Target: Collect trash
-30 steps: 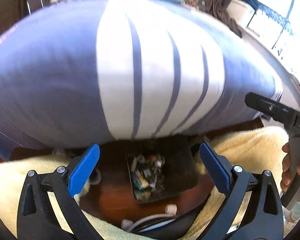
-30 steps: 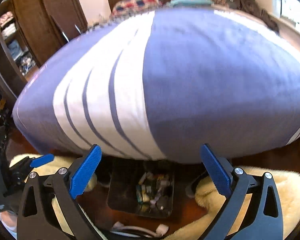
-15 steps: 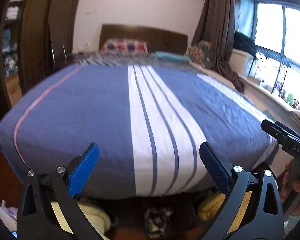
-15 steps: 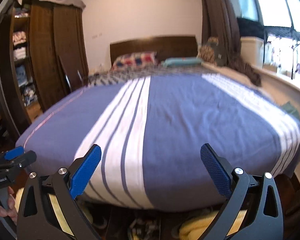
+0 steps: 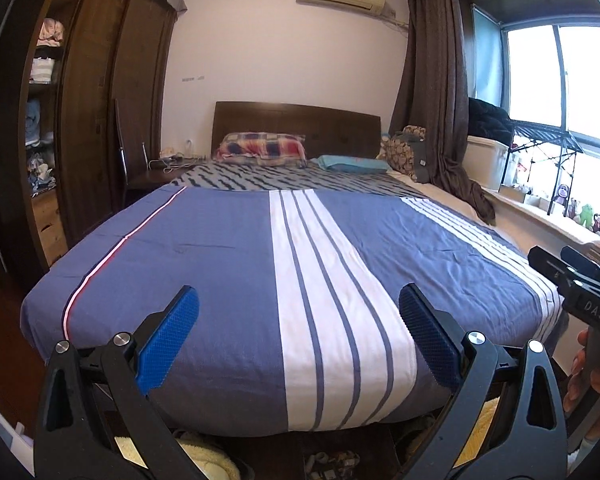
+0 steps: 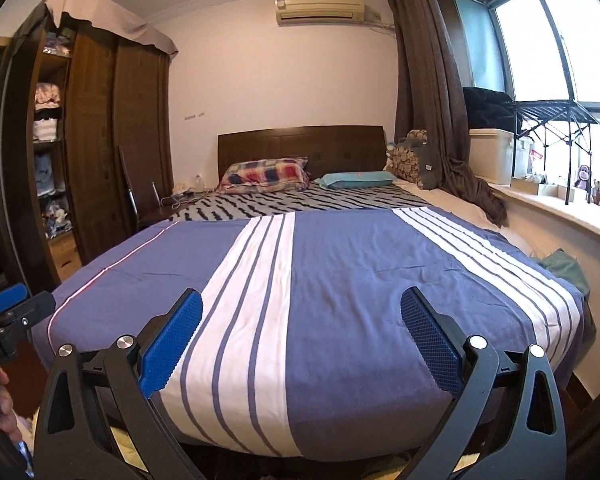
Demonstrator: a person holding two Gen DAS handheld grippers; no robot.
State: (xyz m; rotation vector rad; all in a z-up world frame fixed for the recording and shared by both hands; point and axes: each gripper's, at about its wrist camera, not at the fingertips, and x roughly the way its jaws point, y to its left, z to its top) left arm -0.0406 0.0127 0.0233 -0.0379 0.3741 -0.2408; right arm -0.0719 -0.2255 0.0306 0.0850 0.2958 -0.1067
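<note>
My left gripper (image 5: 298,300) is open and empty, held above the foot of a bed with a blue and white striped cover (image 5: 204,248). My right gripper (image 6: 300,300) is open and empty over the same cover (image 6: 360,264). The right gripper also shows at the right edge of the left wrist view (image 5: 580,300). A dark tray of small mixed scraps (image 5: 332,462) lies on the floor under the bed's foot, mostly hidden by the cover's edge. No loose trash shows on the bed.
A tall dark wardrobe (image 5: 100,120) stands left. A checked pillow (image 5: 260,148) and a teal pillow (image 5: 352,163) lie at the headboard. Brown curtains (image 6: 428,100), a windowsill with toys (image 6: 596,192) and a green cloth (image 6: 564,266) are right. Cream fleece (image 5: 208,460) lies on the floor.
Both grippers have risen and tilted up from the floor tray to above the bed's foot. The tray has dropped to the bottom edge of view. Both jaws stay open.
</note>
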